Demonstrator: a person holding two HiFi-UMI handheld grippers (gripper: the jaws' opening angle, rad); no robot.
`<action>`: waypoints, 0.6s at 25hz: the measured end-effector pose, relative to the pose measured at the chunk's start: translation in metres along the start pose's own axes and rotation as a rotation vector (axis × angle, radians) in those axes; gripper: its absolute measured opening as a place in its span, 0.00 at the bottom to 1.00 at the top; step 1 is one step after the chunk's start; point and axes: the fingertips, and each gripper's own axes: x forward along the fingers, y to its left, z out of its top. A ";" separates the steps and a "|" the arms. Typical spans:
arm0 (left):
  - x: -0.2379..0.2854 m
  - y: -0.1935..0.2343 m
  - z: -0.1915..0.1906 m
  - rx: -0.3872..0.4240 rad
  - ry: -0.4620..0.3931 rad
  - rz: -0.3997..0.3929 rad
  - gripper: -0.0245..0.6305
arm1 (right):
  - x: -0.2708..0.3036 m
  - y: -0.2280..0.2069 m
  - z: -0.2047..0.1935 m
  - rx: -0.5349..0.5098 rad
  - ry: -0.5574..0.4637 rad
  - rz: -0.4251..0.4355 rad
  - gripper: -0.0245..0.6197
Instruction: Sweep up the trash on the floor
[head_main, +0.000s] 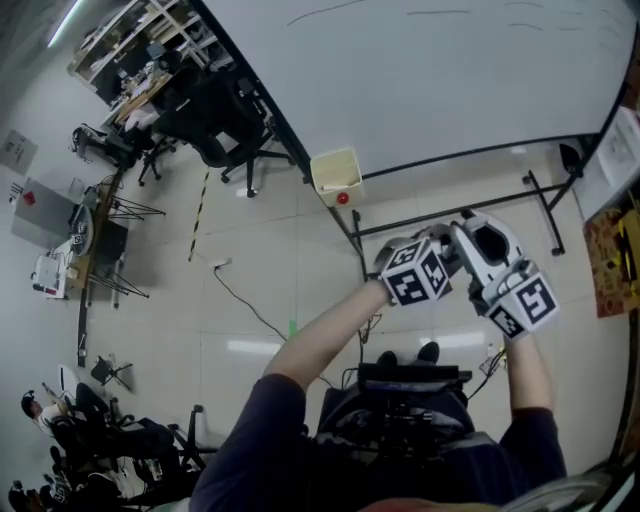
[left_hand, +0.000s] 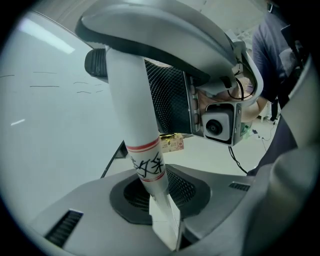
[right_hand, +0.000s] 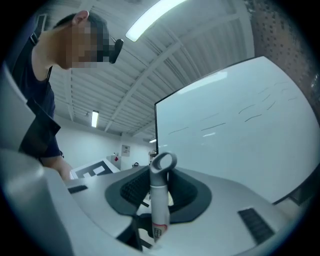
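Running up the middle of the left gripper view is a white handle (left_hand: 135, 125) with two thin red bands around it. Between the bands sit black handwritten characters, too loose to read. The left gripper (left_hand: 162, 212) has its jaws closed on this handle just below the writing, so the pole stands in the narrow slot between them. In the right gripper view the same kind of white handle ends in a loop at the centre of the frame. Low on it is a small red-edged mark, too small to read. The right gripper (right_hand: 152, 222) is also clamped on the handle, with the pole pinched between its jaws at the bottom of the frame. In the head view the two grippers sit close together at centre right, their black-and-white marker cubes (head_main: 415, 272) side by side above the pale tiled floor (head_main: 250, 290). A big whiteboard (head_main: 420, 70) with faint pen strokes fills the top of that frame. A yellow box (head_main: 335, 170) sits at its lower edge.
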 end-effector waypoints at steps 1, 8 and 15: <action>0.002 0.006 0.000 -0.009 0.006 0.018 0.13 | 0.002 -0.004 0.001 0.000 -0.003 0.020 0.22; 0.019 0.034 -0.010 -0.043 0.053 0.123 0.15 | 0.015 -0.025 -0.010 0.002 0.018 0.101 0.22; 0.024 0.050 -0.024 -0.058 0.073 0.160 0.17 | 0.031 -0.034 -0.023 0.002 0.065 0.150 0.22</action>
